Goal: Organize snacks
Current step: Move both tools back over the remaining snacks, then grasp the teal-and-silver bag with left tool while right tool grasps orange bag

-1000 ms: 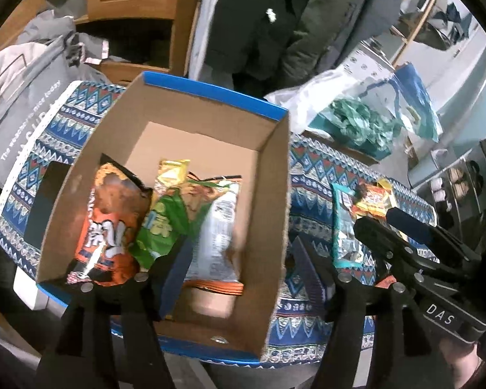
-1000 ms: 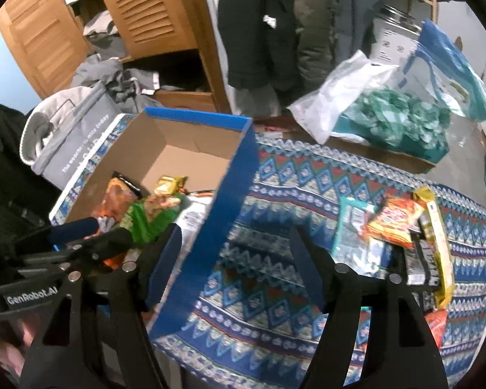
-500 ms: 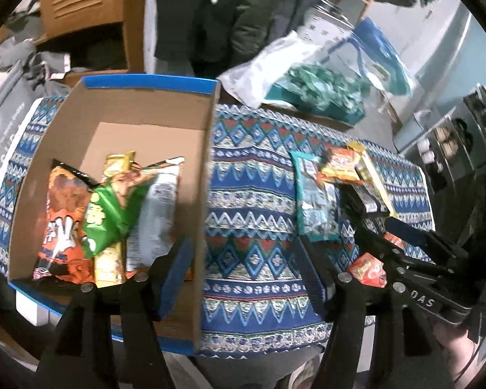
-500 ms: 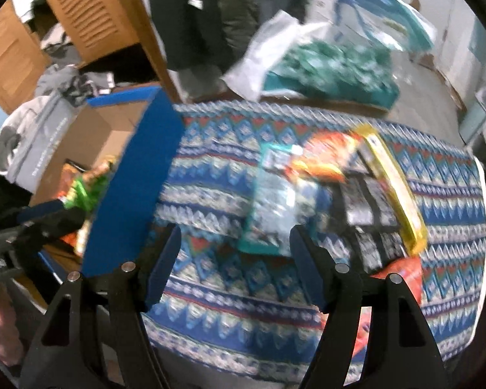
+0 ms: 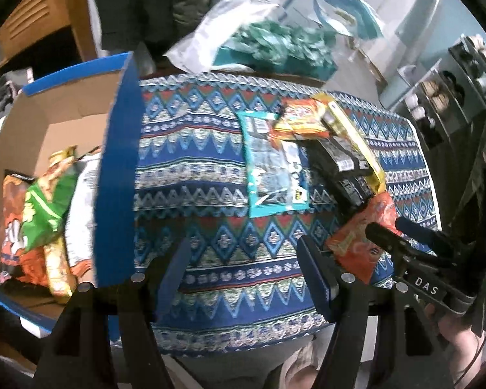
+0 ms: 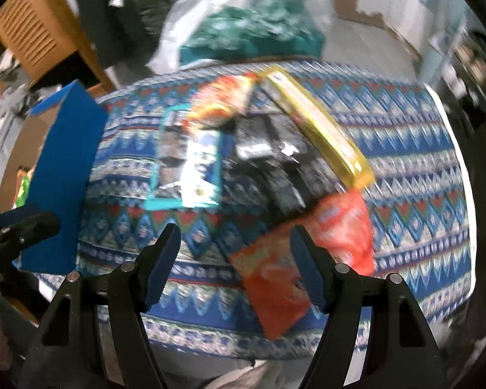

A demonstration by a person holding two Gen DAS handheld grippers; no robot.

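Patterned bench [image 5: 191, 149] held loose snack packets [image 5: 275, 162] mid-frame, cardboard box [image 5: 48, 120] left; both grippers gaped empty, ready to grab.

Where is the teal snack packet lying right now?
In the left wrist view, the teal snack packet lies flat on the patterned tablecloth, right of the cardboard box, with an orange packet overlapping its top right corner.

The picture is blurred. The right gripper [image 6: 235, 246] has its jaws spread wide above the front edge of the patterned tablecloth [image 6: 421, 168]. An orange packet [image 6: 272, 288] lies between them at that edge, a red packet [image 6: 343, 227] beside it. Farther back lie a teal packet [image 6: 188, 165], black packets [image 6: 272, 155] and a yellow packet [image 6: 317, 123]. The blue box [image 6: 64, 175] stands at the left edge.
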